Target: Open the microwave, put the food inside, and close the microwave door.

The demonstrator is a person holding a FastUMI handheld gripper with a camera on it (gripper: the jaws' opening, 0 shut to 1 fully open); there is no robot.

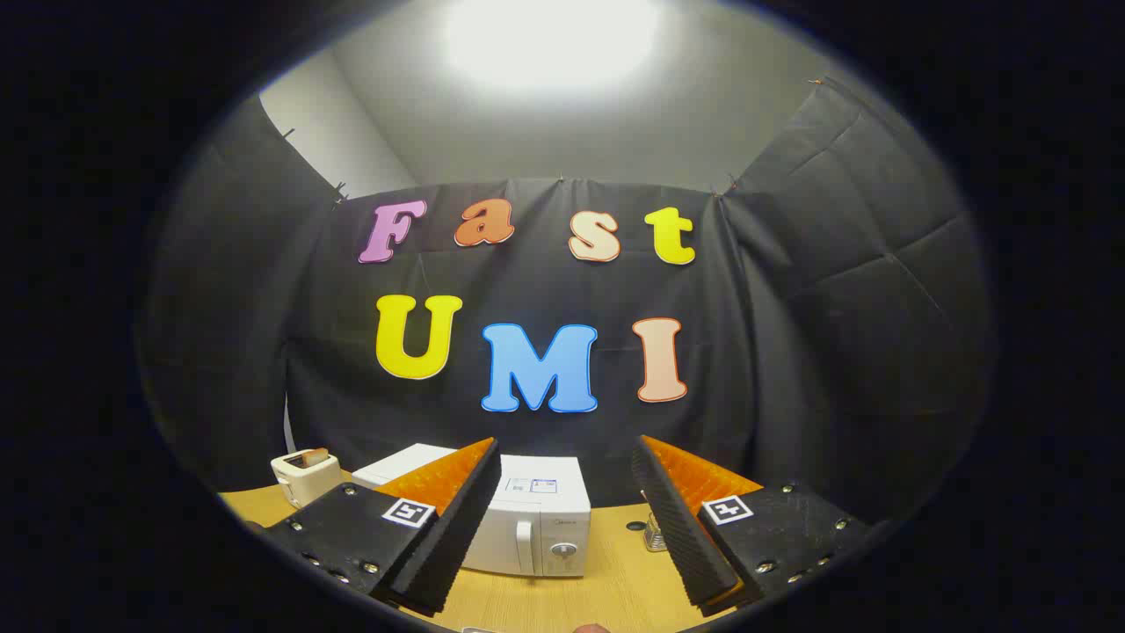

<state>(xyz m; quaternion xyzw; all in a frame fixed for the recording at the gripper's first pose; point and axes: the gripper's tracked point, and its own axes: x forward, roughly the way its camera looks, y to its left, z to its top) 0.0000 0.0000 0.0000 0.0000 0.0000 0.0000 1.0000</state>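
Gripper view: we find the gripper (pixel 565 519) spread wide, holding nothing | white microwave (pixel 532 525), door closed, sits on the wooden table (pixel 615 585) beyond the fingers, partly behind the left one | toaster (pixel 305 474) further left.

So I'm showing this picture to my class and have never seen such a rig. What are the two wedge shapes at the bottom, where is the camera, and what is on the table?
The camera rides on a hand-held gripper that a person carries, and it looks forward along the two fingers; those are the wedges. They stand apart, open, and hold nothing. Beyond them, on a wooden table, stands a white microwave with its door shut, partly hidden by the nearer finger. Off to one side of it sits a small white toaster. By the other finger is a small shiny object, too small to identify. Behind everything hangs the booth's black cloth wall.
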